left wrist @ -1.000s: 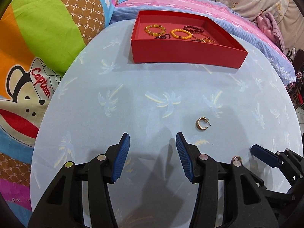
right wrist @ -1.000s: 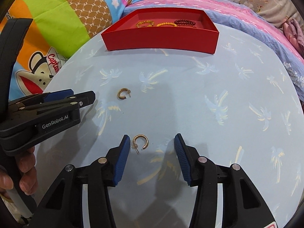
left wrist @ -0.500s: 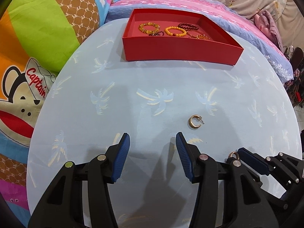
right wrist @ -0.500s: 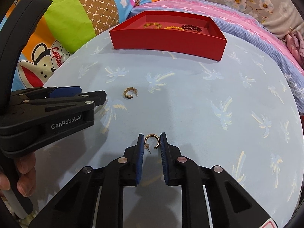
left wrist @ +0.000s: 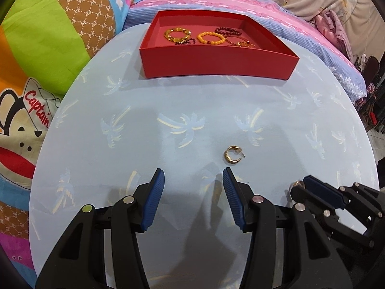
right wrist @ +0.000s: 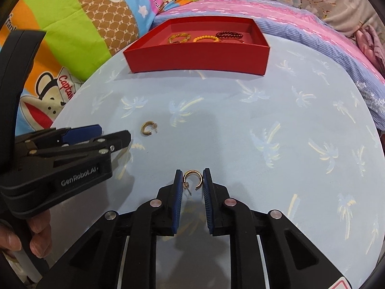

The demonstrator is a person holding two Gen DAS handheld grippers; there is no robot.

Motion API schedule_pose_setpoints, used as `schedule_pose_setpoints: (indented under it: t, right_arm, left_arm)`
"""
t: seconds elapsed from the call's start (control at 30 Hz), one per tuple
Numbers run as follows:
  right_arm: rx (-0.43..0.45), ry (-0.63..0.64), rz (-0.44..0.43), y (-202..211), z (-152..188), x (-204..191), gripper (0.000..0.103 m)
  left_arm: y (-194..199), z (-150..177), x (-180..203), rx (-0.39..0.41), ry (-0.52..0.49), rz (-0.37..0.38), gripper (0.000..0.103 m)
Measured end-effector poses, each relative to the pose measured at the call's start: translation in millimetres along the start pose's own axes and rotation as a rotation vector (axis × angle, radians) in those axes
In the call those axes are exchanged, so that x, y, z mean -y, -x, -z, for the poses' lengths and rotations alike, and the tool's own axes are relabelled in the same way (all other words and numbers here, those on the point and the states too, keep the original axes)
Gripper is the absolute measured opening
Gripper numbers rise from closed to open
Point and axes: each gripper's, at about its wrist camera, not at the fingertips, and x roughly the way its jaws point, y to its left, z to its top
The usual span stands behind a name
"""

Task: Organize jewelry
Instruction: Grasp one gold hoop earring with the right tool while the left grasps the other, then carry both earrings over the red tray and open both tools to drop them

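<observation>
Earring placement governed the coming move. One gold hoop earring (right wrist: 192, 179) sat between the blue pads of the right gripper (right wrist: 191, 180), whose jaws had narrowed until each pad touched or nearly touched a side of the hoop; whether the hoop was lifted clear of the tabletop (right wrist: 276, 125) could not be told. Its open side and post pointed back toward the gripper body, and its closed arc faced the far edge. The second gold hoop earring (left wrist: 233, 154) lay loose on the tabletop, just ahead of the left gripper (left wrist: 193, 180) and offset to the right of its centreline, nearest the right pad (left wrist: 232, 200). The left gripper's jaws stood wide apart with nothing between them. The hoop lay flat, its gap facing right toward the right edge of the tabletop. The left gripper was clearly the nearer one to this piece. The red tray (left wrist: 216, 66) stood at the far edge of the tabletop, well apart from both earrings, straight ahead of both grippers, with beaded bracelets (left wrist: 210, 38) already inside. As a judgement, the left gripper needed a short shift to the right and forward before closing, and the thin flat hoop could slip from the pads.
</observation>
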Motion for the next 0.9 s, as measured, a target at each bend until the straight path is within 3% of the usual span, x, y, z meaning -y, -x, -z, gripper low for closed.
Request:
schedule_pose_setpoints:
  t: [0.43,0.5,0.67,0.9]
  right_arm:
    - [-0.003,-0.085,0.016,-4.4,-10.0,26.8,0.016]
    - [-0.005,-0.087,0.016,-5.3,-9.9,27.2,0.016]
    - [-0.008,-0.089,0.011,-6.9,-10.4,28.5,0.016]
    - [-0.007,-0.088,0.01,-6.6,-11.0,28.6,0.016]
  left_arm:
    - [-13.8,-12.8,22.4,-0.013,-0.026,0.057,0.045]
    - [-14.8,-14.3,25.1,-0.01,-0.033,0.06,0.041]
    - [-16.7,-17.5,28.3,-0.01,-0.04,0.074,0.019]
    - [-14.4,-15.4,34.0,-0.012,-0.06,0.08,0.019]
